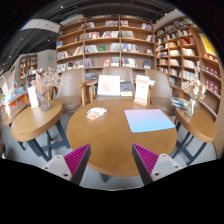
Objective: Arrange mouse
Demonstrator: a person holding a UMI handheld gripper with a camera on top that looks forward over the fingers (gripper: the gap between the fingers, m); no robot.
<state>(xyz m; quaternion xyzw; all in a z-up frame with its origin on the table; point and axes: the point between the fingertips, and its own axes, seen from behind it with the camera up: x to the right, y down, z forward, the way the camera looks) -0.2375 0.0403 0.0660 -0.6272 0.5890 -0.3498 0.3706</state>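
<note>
The gripper [110, 162] is hanging above the near edge of a round wooden table [120, 145], its fingers standing wide apart and holding nothing. A pale blue mat [149, 120] is lying on the table ahead of the fingers. No mouse is showing anywhere, so a search is likely needed first; reaching blind risks knocking the standing sign [143, 92] or the leaflet [96, 113]. No writing is proving legible.

Round wooden table [112, 140], chairs [143, 92] beyond — tall, book-filled shelves [105, 45] along the walls.
</note>
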